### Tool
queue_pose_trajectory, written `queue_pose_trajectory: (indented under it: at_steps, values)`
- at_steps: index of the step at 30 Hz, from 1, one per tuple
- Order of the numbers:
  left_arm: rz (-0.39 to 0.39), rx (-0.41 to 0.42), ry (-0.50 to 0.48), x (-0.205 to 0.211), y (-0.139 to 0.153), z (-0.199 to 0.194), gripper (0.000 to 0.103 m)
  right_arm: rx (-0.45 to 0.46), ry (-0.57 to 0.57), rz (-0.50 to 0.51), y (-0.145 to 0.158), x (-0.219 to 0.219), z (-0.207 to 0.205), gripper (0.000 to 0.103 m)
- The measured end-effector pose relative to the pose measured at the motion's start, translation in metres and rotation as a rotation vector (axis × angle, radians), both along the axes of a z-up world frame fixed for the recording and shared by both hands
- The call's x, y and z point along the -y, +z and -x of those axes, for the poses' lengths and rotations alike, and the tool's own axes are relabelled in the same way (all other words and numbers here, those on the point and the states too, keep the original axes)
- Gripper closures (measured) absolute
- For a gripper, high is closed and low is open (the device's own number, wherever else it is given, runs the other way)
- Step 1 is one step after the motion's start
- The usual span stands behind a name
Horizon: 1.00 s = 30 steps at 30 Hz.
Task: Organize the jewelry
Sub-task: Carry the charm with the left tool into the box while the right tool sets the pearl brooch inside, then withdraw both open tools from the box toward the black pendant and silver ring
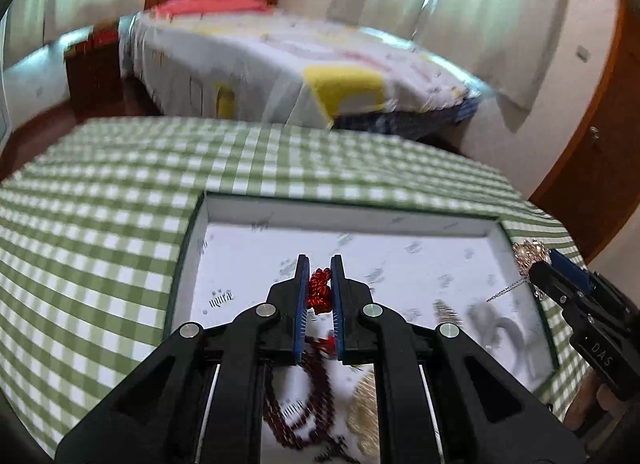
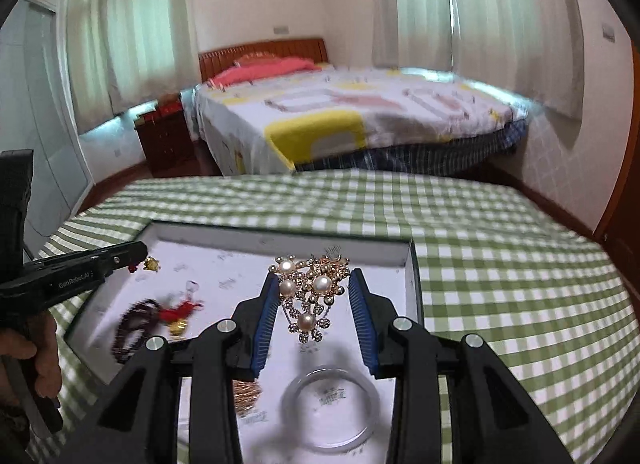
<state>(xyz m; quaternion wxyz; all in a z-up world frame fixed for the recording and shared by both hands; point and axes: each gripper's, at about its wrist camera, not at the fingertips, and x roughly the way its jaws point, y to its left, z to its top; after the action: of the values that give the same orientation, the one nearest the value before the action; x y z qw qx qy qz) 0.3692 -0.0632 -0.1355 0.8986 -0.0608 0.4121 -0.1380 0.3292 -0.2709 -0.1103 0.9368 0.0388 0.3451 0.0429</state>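
On the left of the shallow white box (image 1: 400, 220), which sits on the green-checked bench (image 1: 100, 224), the left tongs (image 1: 320, 264) are nearly closed and pinch the red knotted cord (image 1: 320, 284) of a dark bead bracelet (image 1: 316, 396). The beads hang limp below the tongs, over the box floor. It looks light and floppy, so the knot is a sound place to hold; the loop will probably swing.

Nearer the middle of the box lie a gold mesh piece (image 2: 246, 394) and a clear bangle (image 2: 330, 410), which is rigid, smooth, likely slippery and perhaps breakable, so best taken across its rim.

To the right, the right tongs (image 2: 314, 280) stand fairly wide, with a gold pearl brooch (image 2: 310, 288) between them. It seems to touch the left pad, but whether it is truly clamped I cannot tell. A thin chain (image 1: 506, 290) trails from it. The brooch looks stiff but delicate, so hold it by the metal frame, not the pearls.
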Motion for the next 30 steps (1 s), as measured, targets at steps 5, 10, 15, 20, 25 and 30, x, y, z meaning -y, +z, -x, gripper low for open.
queue_pose_trajectory:
  at_steps: [5, 10, 15, 20, 25, 30]
  values:
    - [-0.013, -0.092, 0.023, -0.003, -0.025, -0.022, 0.092, -0.114, -0.012, -0.021, -0.027, 0.013, -0.024, 0.067]
    - [-0.047, -0.114, 0.002, 0.003, -0.022, -0.029, 0.092, -0.194, -0.007, -0.025, -0.040, 0.014, -0.036, 0.066]
    - [-0.044, -0.152, 0.004, 0.002, -0.027, -0.034, 0.084, -0.225, 0.004, -0.019, -0.043, 0.010, -0.038, 0.062]
    - [-0.043, -0.149, 0.009, 0.001, -0.029, -0.031, 0.073, -0.203, 0.000, -0.023, -0.040, 0.013, -0.035, 0.057]
    - [-0.015, -0.089, 0.020, -0.003, -0.019, -0.013, 0.070, -0.151, -0.014, -0.042, -0.027, 0.016, -0.020, 0.057]
    - [-0.004, 0.028, 0.022, -0.003, 0.004, 0.021, 0.061, -0.084, -0.030, -0.042, -0.009, 0.018, 0.005, 0.057]
